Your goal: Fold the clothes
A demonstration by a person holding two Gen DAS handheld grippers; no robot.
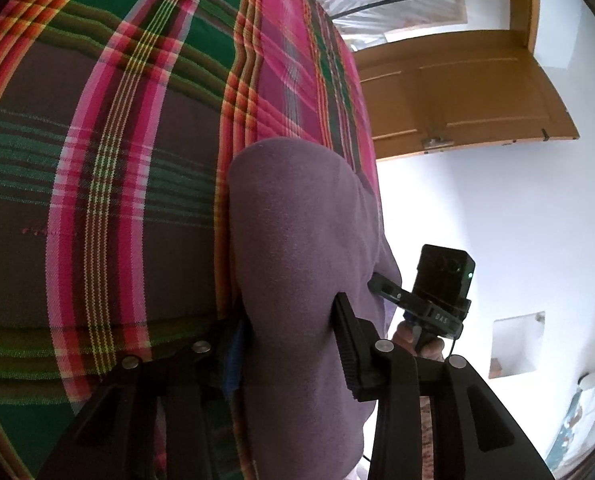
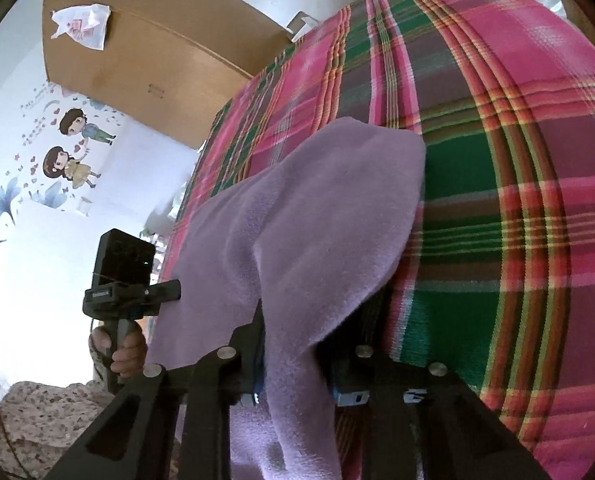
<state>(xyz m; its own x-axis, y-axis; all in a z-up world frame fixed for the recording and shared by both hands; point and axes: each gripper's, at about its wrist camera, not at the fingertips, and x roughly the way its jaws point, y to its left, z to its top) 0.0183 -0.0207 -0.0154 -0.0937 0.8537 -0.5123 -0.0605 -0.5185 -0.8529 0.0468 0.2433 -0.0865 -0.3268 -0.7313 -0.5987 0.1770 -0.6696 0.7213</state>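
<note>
Lying over a bed, a plaid sheet [image 1: 97, 160]; door [image 1: 457, 92] and white wall [image 1: 497, 220] standing beyond. Pinching purple cloth [image 1: 297, 240] above the sheet: left tongs [image 1: 289, 344], then right tongs [image 2: 293, 360], both clamping its folds.

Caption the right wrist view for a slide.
Right gripper clamps purple fleece garment over plaid bedspread; left gripper alongside.

Purple fleece garment [image 1: 297, 240] bunched, draped w/ rounded fold over plaid bedspread [image 1: 97, 160]
</note>
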